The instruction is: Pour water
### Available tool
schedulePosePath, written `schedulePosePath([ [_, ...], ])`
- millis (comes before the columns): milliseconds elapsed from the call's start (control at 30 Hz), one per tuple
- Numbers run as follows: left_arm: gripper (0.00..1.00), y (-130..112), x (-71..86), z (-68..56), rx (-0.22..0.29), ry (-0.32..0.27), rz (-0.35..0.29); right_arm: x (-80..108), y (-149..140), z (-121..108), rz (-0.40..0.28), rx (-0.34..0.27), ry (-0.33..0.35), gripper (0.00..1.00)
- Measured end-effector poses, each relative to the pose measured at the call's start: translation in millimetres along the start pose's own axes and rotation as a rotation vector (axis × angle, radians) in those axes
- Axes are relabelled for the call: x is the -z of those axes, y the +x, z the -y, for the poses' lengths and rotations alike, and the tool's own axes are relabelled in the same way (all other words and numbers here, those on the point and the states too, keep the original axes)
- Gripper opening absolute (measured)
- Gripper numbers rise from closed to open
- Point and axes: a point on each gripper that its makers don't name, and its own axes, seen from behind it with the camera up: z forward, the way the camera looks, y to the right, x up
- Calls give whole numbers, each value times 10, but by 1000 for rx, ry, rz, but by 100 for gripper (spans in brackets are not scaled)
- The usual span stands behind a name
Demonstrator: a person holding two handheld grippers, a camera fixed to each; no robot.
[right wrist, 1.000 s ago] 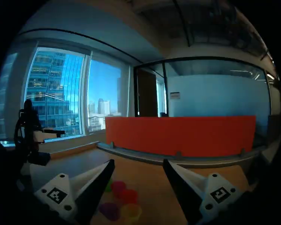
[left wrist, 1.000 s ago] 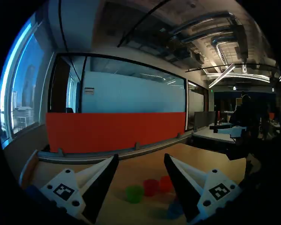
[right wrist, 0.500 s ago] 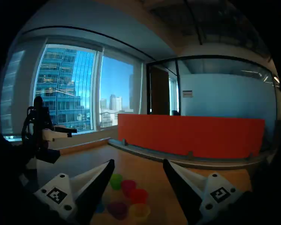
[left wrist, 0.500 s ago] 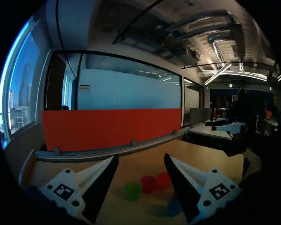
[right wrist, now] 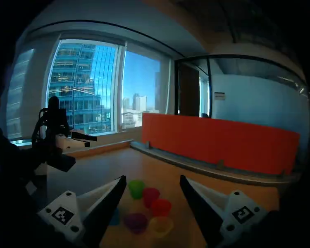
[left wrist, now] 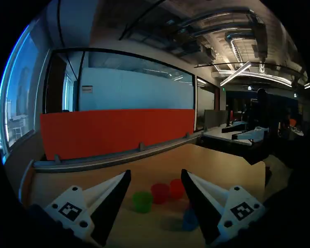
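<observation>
Blue cup (left wrist: 190, 219) half hidden behind spread, empty left gripper (left wrist: 155, 171); right gripper (right wrist: 152, 177) spread too. Other cups (right wrist: 151, 195) higher in view than before.

**Stock count: cups, claws, furniture**

Cups ahead of your right claw (right wrist: 152, 177): you have six. Between its fingers you count one green cup (right wrist: 136, 188), one pink cup (right wrist: 151, 195), one red cup (right wrist: 160, 206), one purple cup (right wrist: 135, 221) and one yellow cup (right wrist: 161, 225). One blue cup (right wrist: 115, 215) sits half behind a finger. Ahead of your left claw (left wrist: 155, 171) you can count four. Claws: two. Table (right wrist: 105, 165): one. Orange divider (right wrist: 221, 142): one.
</observation>
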Motion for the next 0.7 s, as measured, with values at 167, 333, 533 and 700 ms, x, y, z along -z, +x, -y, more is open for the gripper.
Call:
schedulePosePath([
  [167, 89, -155, -27, -24, -6, -12, 29, -26, -144, 44, 37, 8, 23, 100],
  [333, 89, -290, -63, -32, -20, -18, 54, -40, -276, 95, 63, 15, 47, 100],
  [533, 90, -406, -92, -46, -22, -25, 68, -40, -412, 185, 89, 28, 91, 100],
  [700, 89, -518, -120, -61, -18, -34, 82, -42, -551, 332, 113, 37, 134, 100],
])
